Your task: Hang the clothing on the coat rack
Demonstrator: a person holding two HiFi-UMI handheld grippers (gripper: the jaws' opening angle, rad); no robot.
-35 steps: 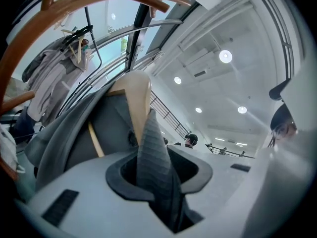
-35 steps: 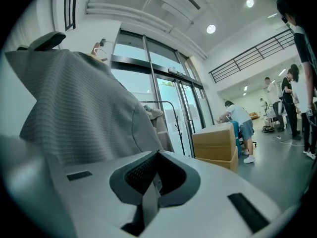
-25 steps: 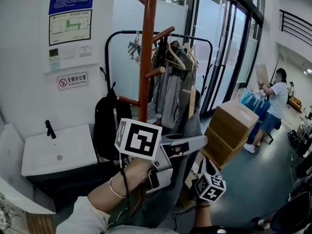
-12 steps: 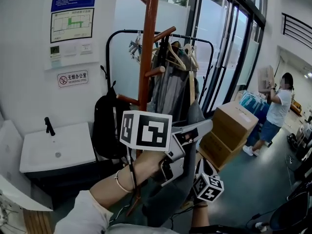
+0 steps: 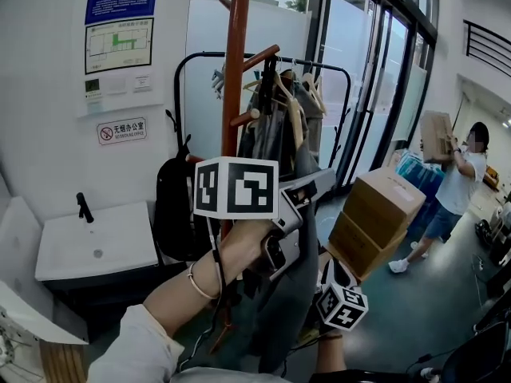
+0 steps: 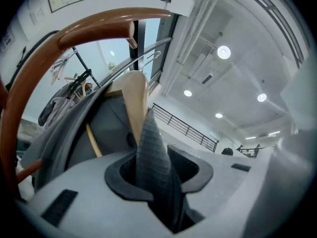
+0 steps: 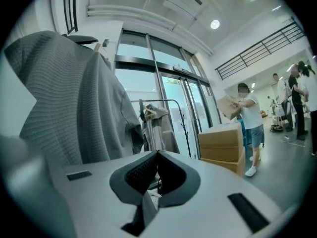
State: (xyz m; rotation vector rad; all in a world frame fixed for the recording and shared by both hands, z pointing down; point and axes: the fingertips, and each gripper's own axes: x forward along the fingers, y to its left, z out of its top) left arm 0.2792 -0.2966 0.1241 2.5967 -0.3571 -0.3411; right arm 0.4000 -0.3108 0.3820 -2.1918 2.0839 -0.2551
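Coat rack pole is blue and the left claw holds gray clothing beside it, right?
No, the coat rack pole is reddish brown, not blue; the head view shows it. The left claw does hold the gray clothing beside it.

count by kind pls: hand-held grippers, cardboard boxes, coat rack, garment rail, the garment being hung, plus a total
hand-held grippers: 2
brown cardboard boxes: 3
tall brown wooden coat rack: 1
black metal garment rail: 1
grey knit garment being hung: 1
total: 8
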